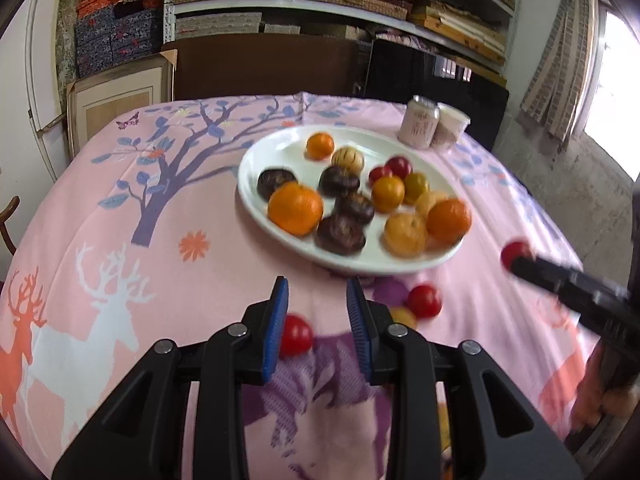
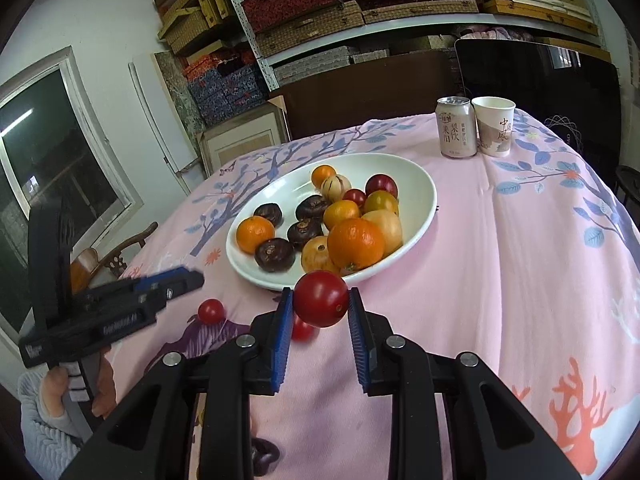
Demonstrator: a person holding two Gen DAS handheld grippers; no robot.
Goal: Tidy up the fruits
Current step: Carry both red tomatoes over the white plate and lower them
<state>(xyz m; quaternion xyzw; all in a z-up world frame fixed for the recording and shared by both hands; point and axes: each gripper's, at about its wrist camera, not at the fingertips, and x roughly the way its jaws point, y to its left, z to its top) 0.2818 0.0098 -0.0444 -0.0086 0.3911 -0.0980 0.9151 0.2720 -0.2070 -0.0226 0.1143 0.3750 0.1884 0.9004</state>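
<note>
Right wrist view: cherry tomato (image 2: 321,298) between right gripper (image 2: 318,304) pads, near plate (image 2: 424,216).

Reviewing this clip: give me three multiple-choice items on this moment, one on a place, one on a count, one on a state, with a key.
1. The can stands:
A. on the plate
B. left of the paper cup
C. on the shelf

2. Dark brown fruits on the white plate:
A. four
B. one
C. seven

3. The right gripper:
A. empty
B. holds an orange
C. holds a red tomato

Key: B, can and cup stand side by side; A, four show; C, tomato sits between the pads.
</note>
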